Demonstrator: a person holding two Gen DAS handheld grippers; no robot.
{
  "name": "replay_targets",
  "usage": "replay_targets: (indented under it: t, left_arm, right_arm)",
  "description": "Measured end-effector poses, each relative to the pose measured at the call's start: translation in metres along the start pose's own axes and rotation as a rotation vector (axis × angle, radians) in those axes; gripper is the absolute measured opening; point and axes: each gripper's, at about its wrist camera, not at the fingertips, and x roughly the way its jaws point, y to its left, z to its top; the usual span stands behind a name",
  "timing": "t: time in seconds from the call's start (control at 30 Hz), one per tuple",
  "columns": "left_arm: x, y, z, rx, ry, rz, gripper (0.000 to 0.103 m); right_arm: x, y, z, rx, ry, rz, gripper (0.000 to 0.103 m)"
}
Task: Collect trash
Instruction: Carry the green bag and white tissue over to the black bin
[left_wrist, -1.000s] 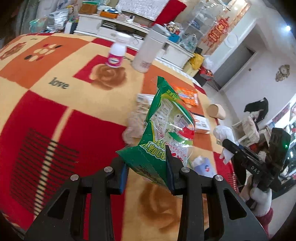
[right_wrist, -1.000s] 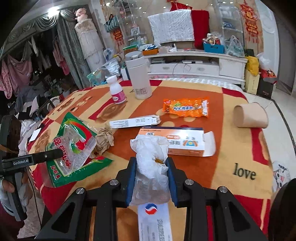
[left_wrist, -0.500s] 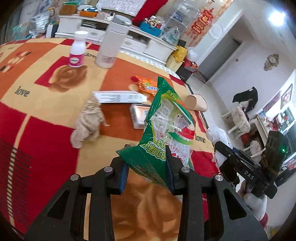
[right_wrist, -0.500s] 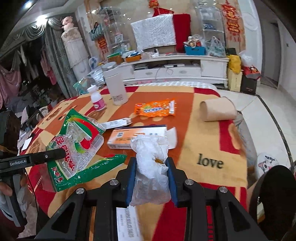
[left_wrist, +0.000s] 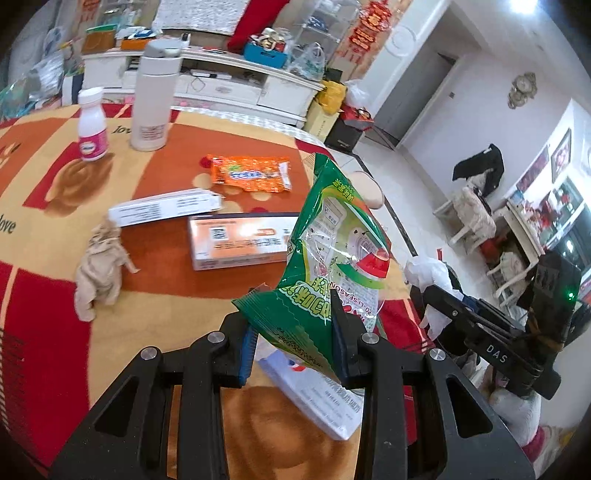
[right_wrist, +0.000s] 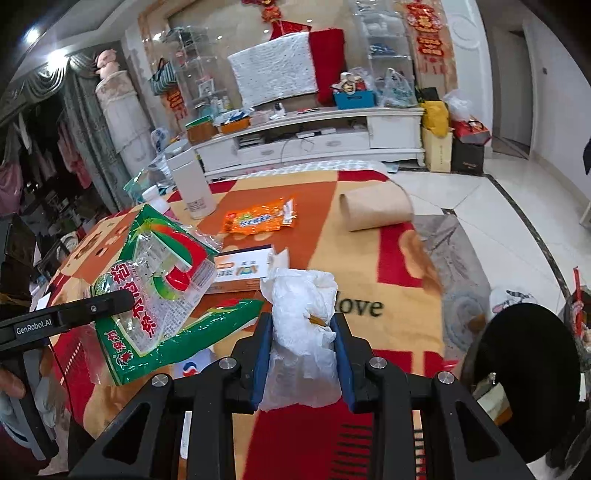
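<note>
My left gripper (left_wrist: 293, 341) is shut on the lower edge of a green snack bag (left_wrist: 332, 254), held upright above the near table edge. My right gripper (right_wrist: 301, 350) is shut on a crumpled white tissue wad (right_wrist: 301, 325). The right wrist view shows the same green snack bag (right_wrist: 151, 284) at left on the left gripper's finger, and the left wrist view shows the tissue wad (left_wrist: 428, 273) at right. On the cloth lie an orange snack packet (left_wrist: 251, 173), an orange-and-white box (left_wrist: 236, 243), a long white box (left_wrist: 166, 210), a crumpled brown paper (left_wrist: 99, 266) and a white leaflet (left_wrist: 317, 402).
A white flask (left_wrist: 153, 99) and a small pink-labelled bottle (left_wrist: 92, 129) stand at the table's far side. A brown paper cup (right_wrist: 376, 210) lies on its side near the right edge. A black round bin rim (right_wrist: 517, 373) shows at lower right. A white cabinet (right_wrist: 314, 136) stands behind.
Both grippers have swung sideways over the table toward its right edge, still holding the bag and the tissue. The boxes, orange packet and black bin rim have come into view.
</note>
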Motion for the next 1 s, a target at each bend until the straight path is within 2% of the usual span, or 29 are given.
replay_targets:
  t: [0.57,1.0]
  left_arm:
    - [0.039,-0.081,0.009,0.111,0.033,-0.083,0.032]
    - [0.085,-0.157,0.006,0.221,0.073,-0.120,0.032]
  right_arm:
    - [-0.035,-0.059,-0.012,0.090,-0.028,-0.091,0.030]
    - [-0.071,-0.131,-0.027,0.188,-0.045,-0.213,0.031]
